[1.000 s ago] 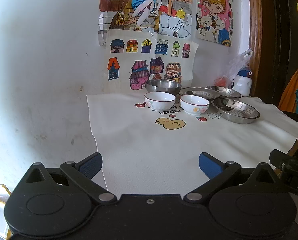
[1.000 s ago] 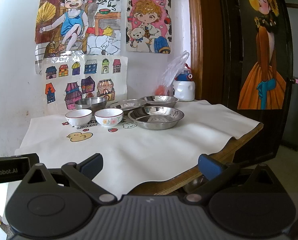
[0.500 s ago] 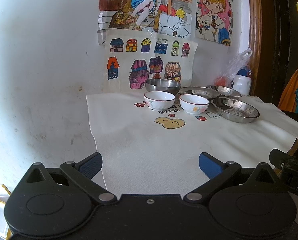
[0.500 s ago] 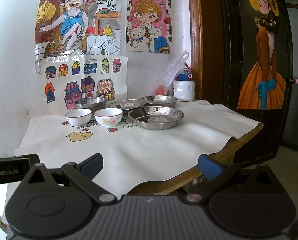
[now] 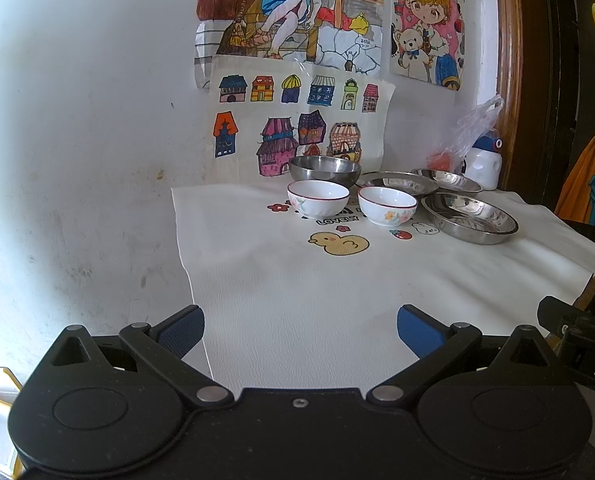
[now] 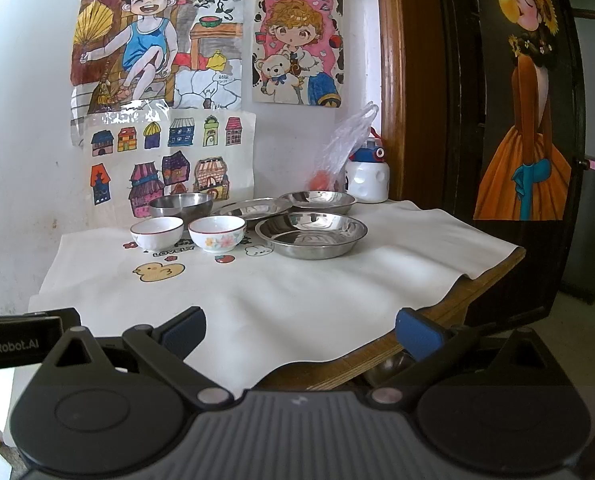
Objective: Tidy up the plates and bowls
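At the far end of the white tablecloth, close to the wall, sits all the crockery I have to sort. From my left gripper I see its blue-padded jaws spread wide with nothing between them, hanging over the near part of the cloth, well apart from the dishes.

Going left to right in the left wrist view: the left ceramic bowl, white with a dark red rim, stands upright just in front of a deep steel bowl; I cannot tell whether the two touch. Next comes the right ceramic bowl, the same kind with a flower print on its side, near its twin but apart from it. Behind it lies a flat steel plate, and further right behind that a second steel plate. Nearest on the right is the front steel plate, the deepest of the three, just beside the flowered bowl. A white bottle with a blue cap and a clear plastic bag stand in the back corner by the wooden door frame.

A duck print on the cloth lies in front of the two ceramic bowls.

My right gripper is likewise wide open and empty, hanging over the table's front edge, where the wooden tabletop shows under the cloth. Coloured drawings cover the wall above the dishes.
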Demonstrator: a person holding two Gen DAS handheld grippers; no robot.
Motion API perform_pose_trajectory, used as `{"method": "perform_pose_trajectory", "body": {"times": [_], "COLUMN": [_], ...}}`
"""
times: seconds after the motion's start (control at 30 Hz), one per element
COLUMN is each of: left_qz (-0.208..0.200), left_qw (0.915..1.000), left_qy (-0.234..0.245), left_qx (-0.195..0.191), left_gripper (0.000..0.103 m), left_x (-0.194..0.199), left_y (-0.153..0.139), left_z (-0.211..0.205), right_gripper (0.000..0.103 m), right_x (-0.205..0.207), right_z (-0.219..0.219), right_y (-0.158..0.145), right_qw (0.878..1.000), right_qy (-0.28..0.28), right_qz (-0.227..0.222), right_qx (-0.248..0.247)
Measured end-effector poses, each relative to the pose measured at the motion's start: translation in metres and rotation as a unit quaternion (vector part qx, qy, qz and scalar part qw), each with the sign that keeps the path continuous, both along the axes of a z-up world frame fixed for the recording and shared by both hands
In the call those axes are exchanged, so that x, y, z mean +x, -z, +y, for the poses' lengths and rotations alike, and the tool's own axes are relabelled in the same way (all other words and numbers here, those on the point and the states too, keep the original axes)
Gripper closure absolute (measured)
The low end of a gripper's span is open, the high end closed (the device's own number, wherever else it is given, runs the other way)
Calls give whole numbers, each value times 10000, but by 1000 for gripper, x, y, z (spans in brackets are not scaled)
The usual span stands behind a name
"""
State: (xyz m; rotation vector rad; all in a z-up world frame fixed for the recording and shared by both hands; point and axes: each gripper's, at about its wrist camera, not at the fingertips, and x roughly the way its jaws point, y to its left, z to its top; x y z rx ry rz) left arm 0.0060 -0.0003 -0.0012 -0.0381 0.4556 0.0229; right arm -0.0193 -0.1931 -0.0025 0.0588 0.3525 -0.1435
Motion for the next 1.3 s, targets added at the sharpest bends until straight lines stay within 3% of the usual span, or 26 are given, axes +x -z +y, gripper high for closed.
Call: {"method": "perform_pose_trajectory", "body": {"times": [1.3], "left_qz": [-5], "left_qw": [10000], "left_qy": [6], "left_qx": [-18], "left_gripper": [1], "left_x": [0], "left_y": [7], "left_z": [-3], "right_gripper": [0], "right_x": [4], "right_z": [-2], "right_y": [2], "right_qw": [10000], "right_qy": [32], "right_qz": [48], "right_qx": [10]}}
